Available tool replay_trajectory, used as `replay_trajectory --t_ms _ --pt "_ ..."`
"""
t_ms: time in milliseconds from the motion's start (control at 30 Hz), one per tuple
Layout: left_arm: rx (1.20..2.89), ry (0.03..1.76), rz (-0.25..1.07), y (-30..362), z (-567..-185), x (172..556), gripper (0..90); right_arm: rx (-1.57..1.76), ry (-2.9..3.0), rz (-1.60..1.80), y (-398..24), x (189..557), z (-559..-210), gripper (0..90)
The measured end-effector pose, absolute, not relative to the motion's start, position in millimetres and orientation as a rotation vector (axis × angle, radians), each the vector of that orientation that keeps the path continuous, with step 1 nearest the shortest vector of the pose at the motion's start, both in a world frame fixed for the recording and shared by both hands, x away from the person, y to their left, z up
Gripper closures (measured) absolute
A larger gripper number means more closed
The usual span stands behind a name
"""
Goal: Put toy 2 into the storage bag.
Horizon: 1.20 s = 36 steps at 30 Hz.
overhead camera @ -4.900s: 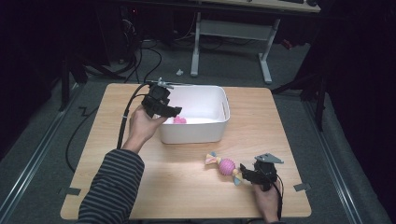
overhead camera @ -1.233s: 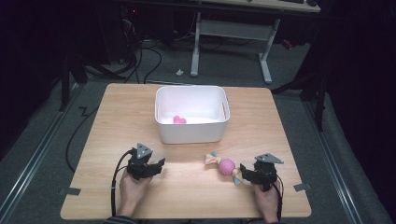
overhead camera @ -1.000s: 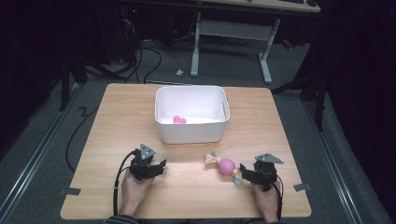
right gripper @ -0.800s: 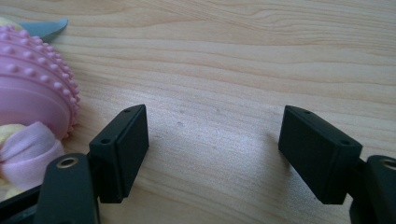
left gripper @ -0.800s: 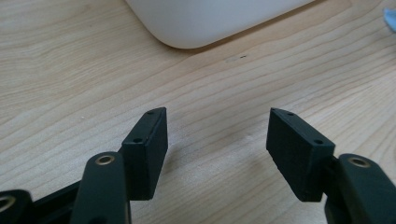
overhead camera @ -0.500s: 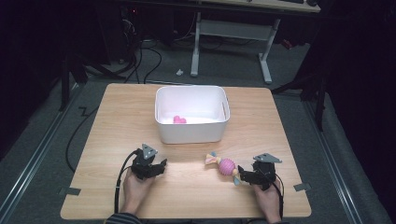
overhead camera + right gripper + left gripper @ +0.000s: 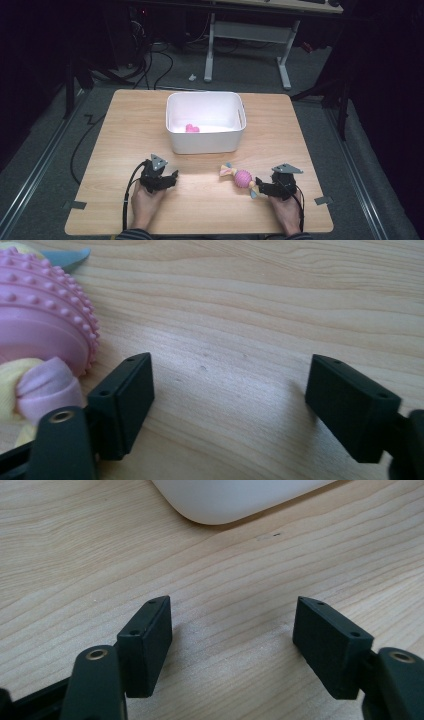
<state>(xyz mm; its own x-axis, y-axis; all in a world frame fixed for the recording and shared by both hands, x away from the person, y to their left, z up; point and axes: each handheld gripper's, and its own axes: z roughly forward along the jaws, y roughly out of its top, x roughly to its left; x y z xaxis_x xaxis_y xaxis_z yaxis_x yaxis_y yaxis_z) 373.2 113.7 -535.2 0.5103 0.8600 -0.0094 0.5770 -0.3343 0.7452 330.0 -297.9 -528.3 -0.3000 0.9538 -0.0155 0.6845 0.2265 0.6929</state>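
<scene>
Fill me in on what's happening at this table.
A person holds a gripper in each hand, both resting low on the wooden table. The right gripper is open beside a pink knobbly rope toy, not gripping it. The left gripper, jaws just opening, holds nothing. A small pink thing already lies in the white bin.

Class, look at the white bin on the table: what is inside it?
Inside the white bin lies one small pink toy on the floor. The near wall hides the front strip of the floor, so anything there cannot be seen.
</scene>
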Motion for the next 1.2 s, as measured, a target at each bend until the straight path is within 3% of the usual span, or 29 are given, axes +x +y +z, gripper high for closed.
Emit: replay_trajectory --t_ms 633,1200 --pt "2.048 1.167 0.510 114 -535 373 31.3 1.461 2.054 0.980 -302 315 -498 30.7" --pt "2.047 1.168 0.507 114 -535 373 31.1 1.326 2.186 1.052 -282 304 -478 30.0"
